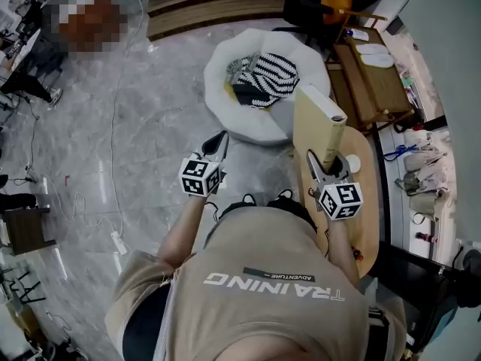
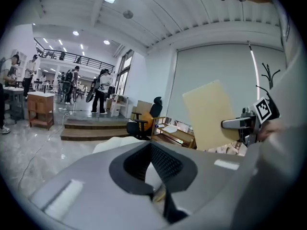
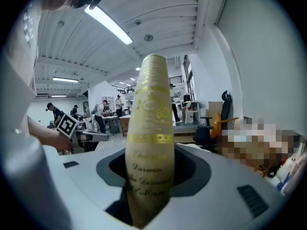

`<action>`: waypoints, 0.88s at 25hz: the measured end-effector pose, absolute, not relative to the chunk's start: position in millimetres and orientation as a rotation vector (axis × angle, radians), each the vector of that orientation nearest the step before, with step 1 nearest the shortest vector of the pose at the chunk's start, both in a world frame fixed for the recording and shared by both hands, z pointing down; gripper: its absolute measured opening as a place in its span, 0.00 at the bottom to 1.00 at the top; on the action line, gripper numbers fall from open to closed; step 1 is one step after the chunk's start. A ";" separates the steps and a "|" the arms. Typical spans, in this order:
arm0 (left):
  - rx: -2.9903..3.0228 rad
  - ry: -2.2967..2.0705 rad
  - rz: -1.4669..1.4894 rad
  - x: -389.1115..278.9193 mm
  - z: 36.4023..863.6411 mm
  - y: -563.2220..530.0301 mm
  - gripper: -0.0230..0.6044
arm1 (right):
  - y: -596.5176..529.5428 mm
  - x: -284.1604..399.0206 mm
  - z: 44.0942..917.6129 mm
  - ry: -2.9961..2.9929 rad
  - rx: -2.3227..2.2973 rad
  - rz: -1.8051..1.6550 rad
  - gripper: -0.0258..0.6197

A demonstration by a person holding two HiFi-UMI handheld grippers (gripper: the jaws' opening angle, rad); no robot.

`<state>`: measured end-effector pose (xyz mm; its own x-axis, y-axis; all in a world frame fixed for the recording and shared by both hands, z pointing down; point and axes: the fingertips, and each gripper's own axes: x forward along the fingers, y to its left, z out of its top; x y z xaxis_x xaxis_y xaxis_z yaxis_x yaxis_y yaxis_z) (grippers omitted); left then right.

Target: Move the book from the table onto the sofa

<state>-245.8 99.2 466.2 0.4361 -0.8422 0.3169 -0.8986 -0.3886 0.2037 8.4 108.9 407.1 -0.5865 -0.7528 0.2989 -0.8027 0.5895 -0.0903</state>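
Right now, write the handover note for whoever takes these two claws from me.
Left claw: shut, empty, held out toward the sofa.
Right claw: shut on the cream book, which stands upright with its spine facing the claw's camera.
Table: the book is held up at its end nearest the sofa.
Done: book gripped and picked up.
Left: carry it across to the white sofa, find room beside the striped cushion, set it down, open the right claw.
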 end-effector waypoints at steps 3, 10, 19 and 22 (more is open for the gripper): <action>2.283 -1.545 0.203 -260.3 472.3 84.8 0.02 | 74.1 0.7 416.9 -2.595 1.250 0.304 0.36; 2.127 -1.659 0.210 -281.4 488.1 58.6 0.02 | -9.4 -14.5 427.9 -2.642 1.139 0.308 0.36; 2.080 -1.755 0.200 -261.5 475.9 -8.4 0.02 | -101.1 -2.3 432.2 -2.702 1.030 0.298 0.36; 2.059 -1.762 0.197 -247.6 477.9 -23.7 0.02 | -123.4 8.3 446.6 -2.692 1.013 0.323 0.36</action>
<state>-247.6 -23.7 477.9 0.1861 -0.9095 0.3719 -0.9691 -0.1074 0.2222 8.3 -123.4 446.6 -0.7281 -0.6141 0.3046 -0.6687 0.7340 -0.1184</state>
